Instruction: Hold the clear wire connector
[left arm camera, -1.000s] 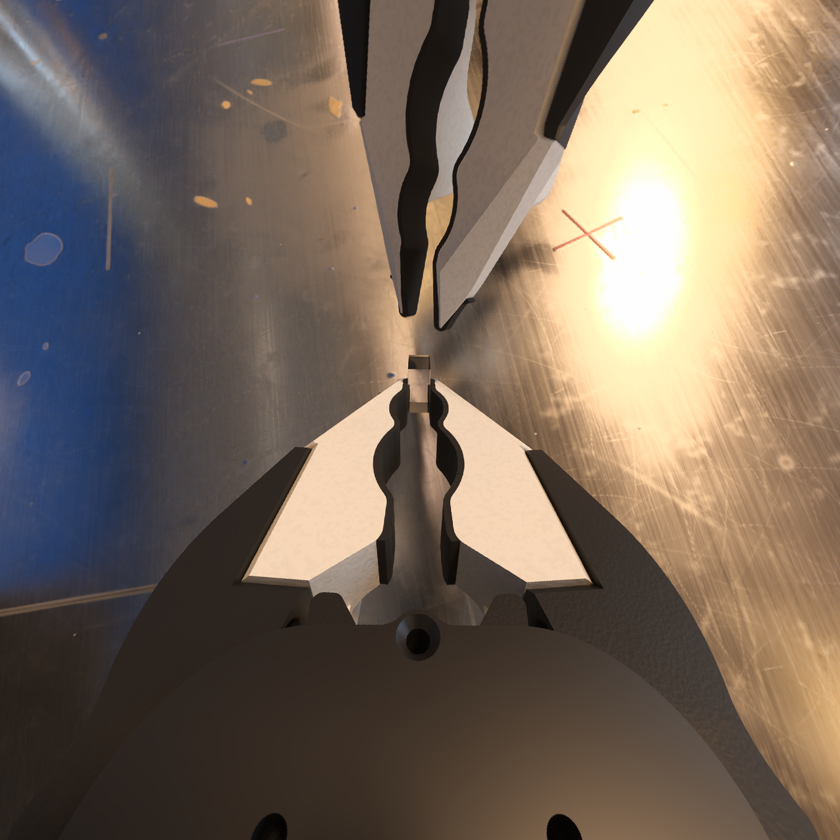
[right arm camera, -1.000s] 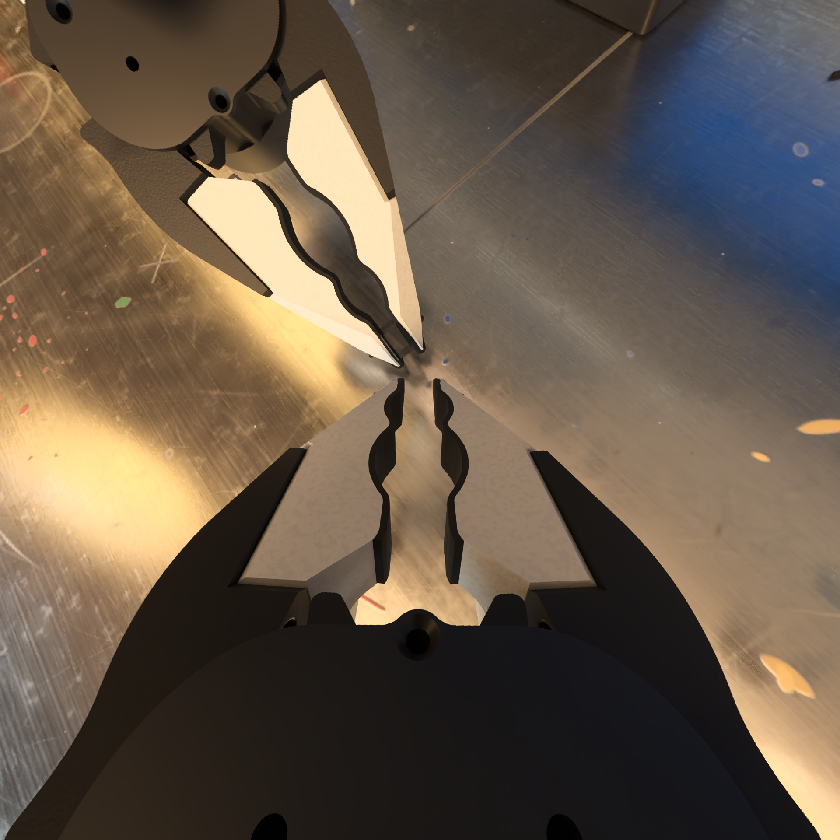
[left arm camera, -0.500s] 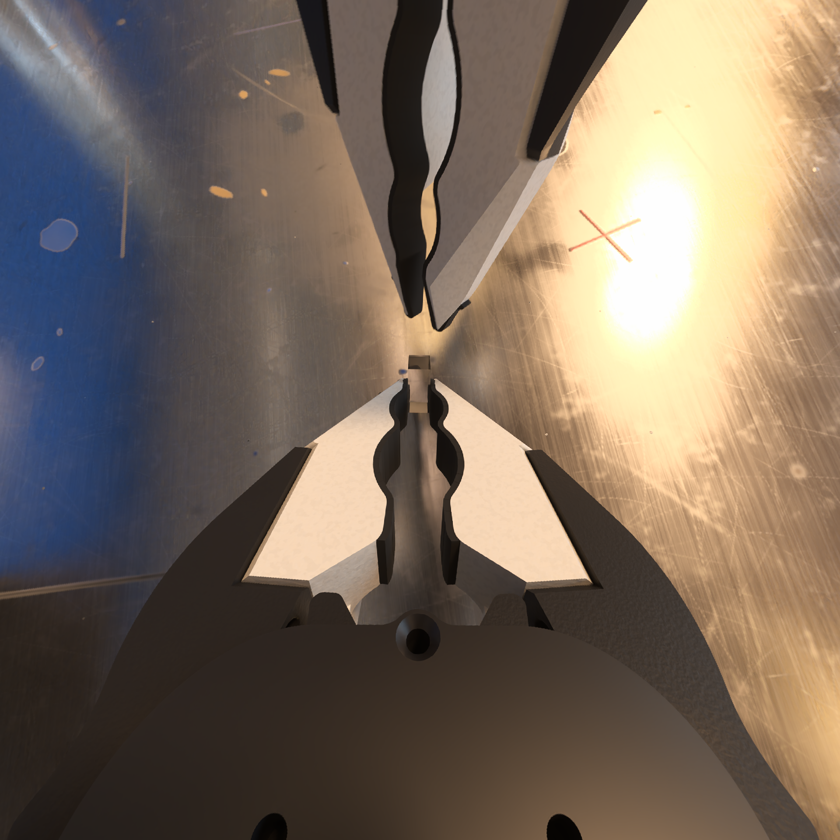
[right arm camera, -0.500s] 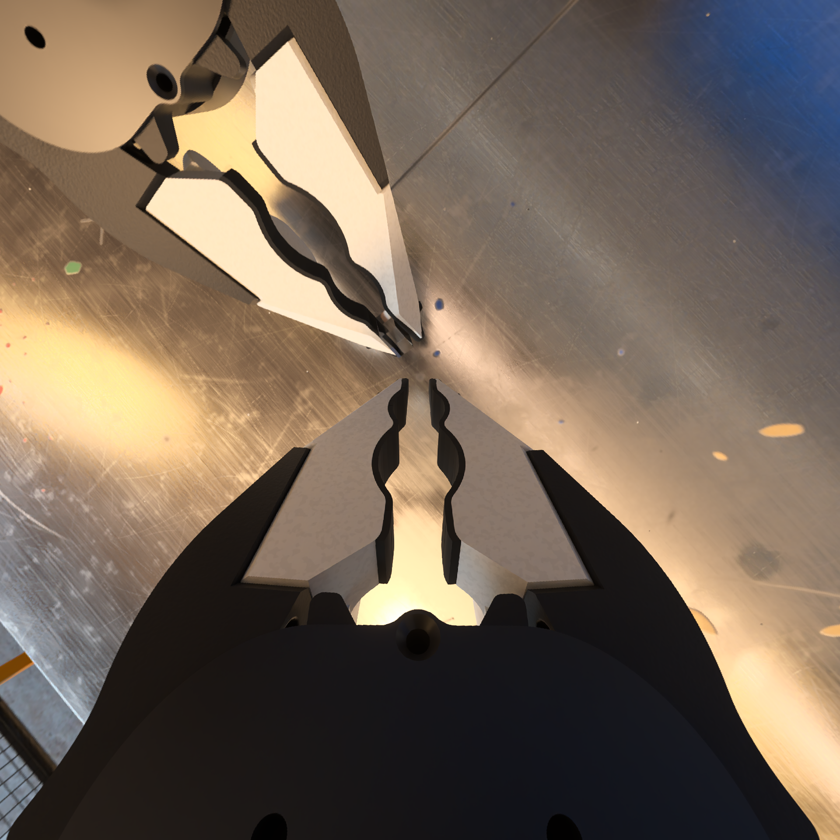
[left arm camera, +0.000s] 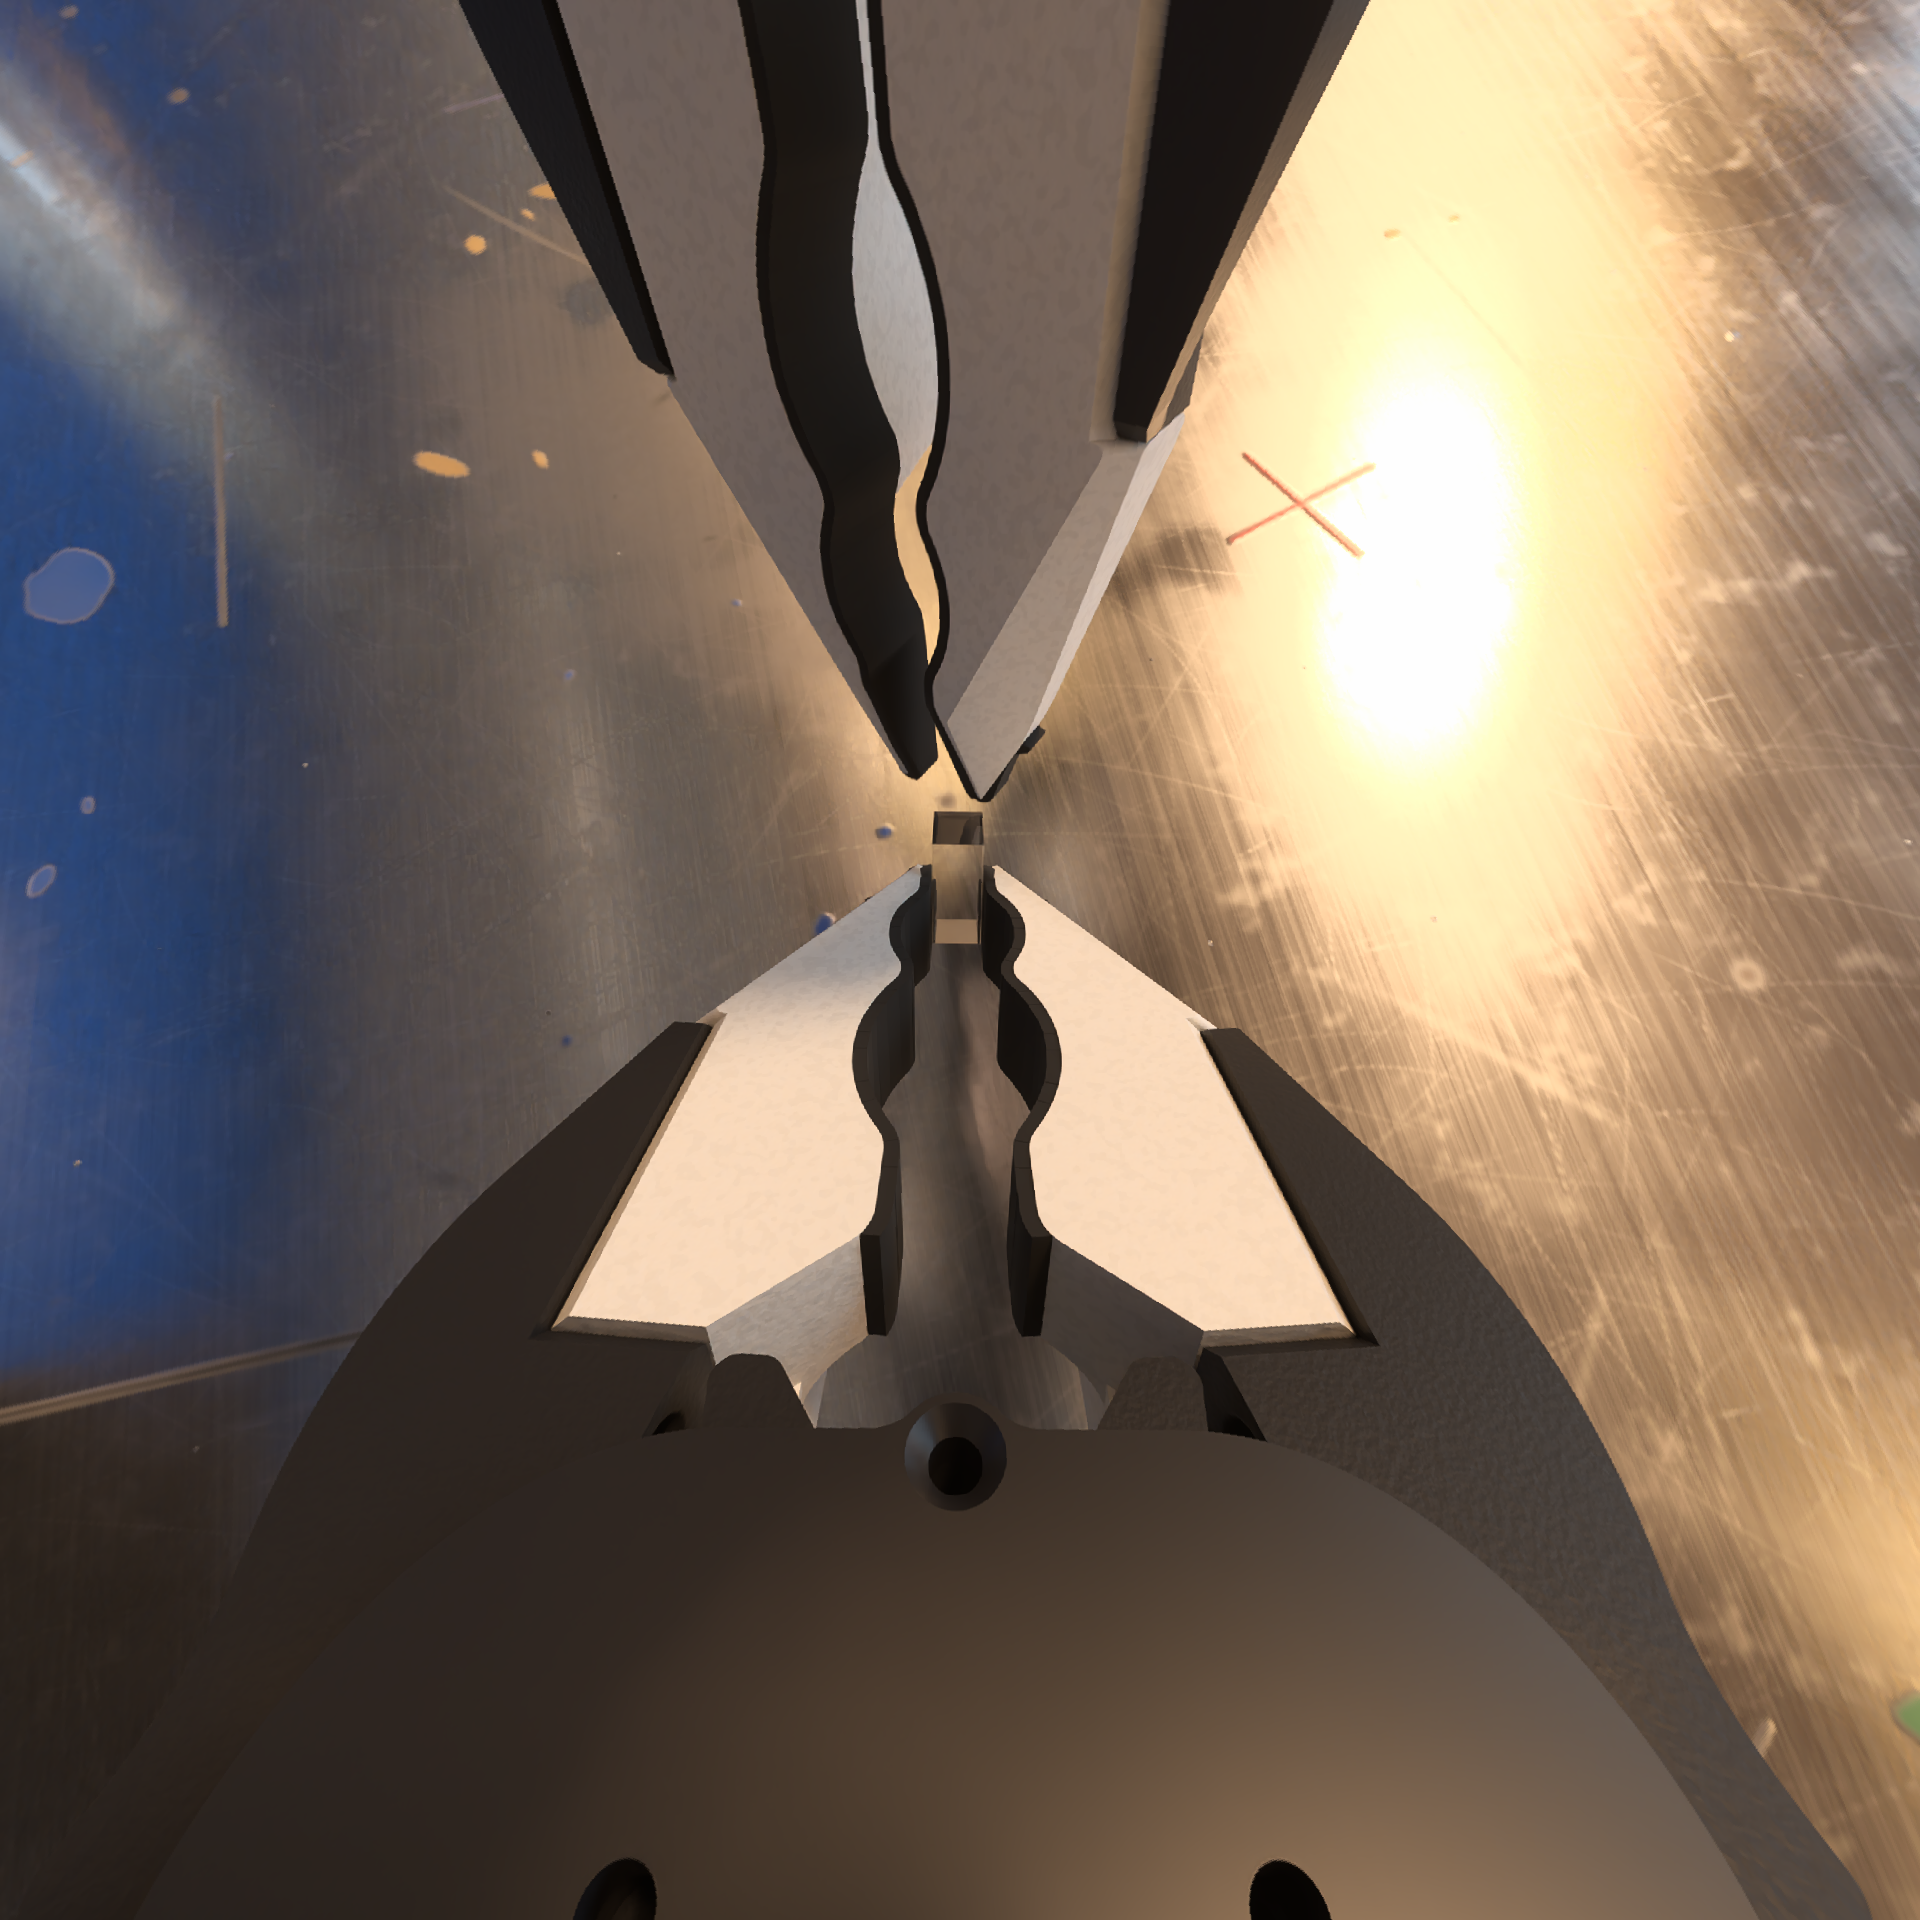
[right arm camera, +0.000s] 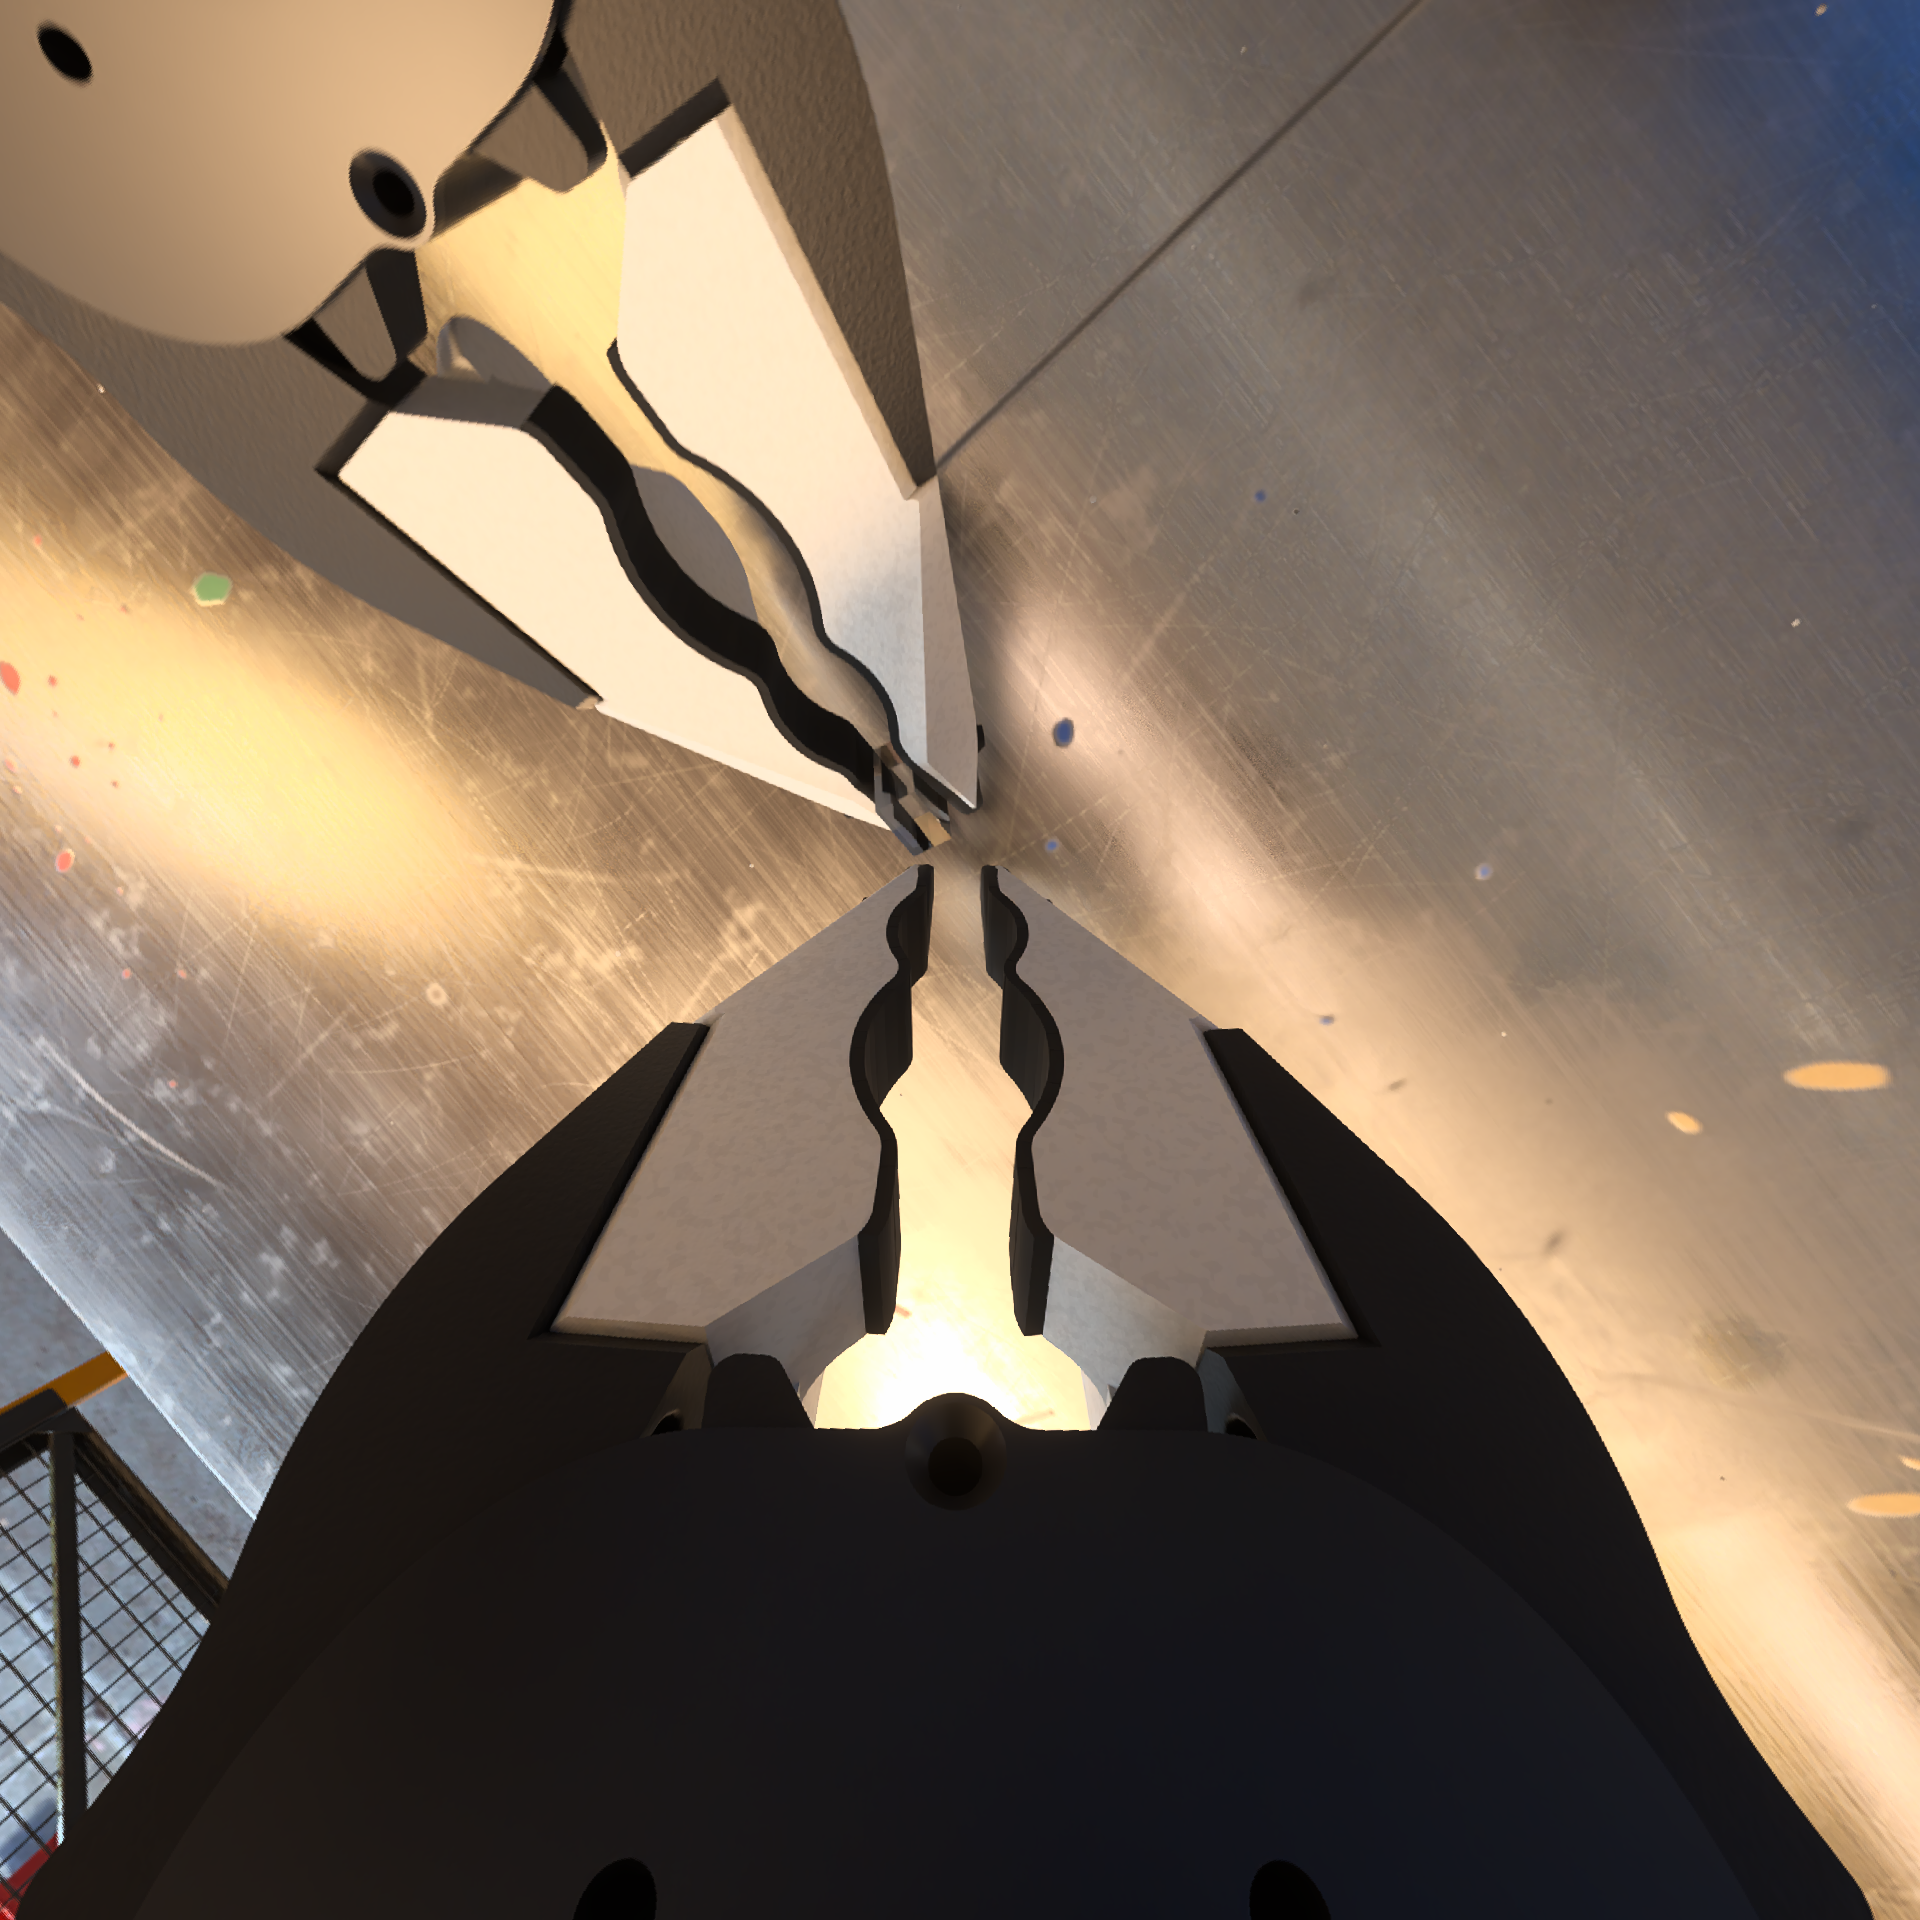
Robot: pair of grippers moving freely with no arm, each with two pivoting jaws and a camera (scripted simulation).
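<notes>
Above a scratched, paint-flecked steel counter [left arm camera: 416,987], the left hand-held gripper [left arm camera: 957,896] pinches the small clear plastic block-shaped wire connector [left arm camera: 957,878] at its fingertips. Opposite, just beyond the connector, the right hand-held gripper [right arm camera: 957,883] hangs empty, its jaws narrowly parted.

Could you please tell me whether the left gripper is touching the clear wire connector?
Touching. The left wrist view shows the clear wire connector pinched between the left gripper fingers, with no gap on either side.

Left gripper [left arm camera: 957,883] clamped narrow, right gripper [right arm camera: 957,883] slightly parted, tip-to-tip.
</notes>
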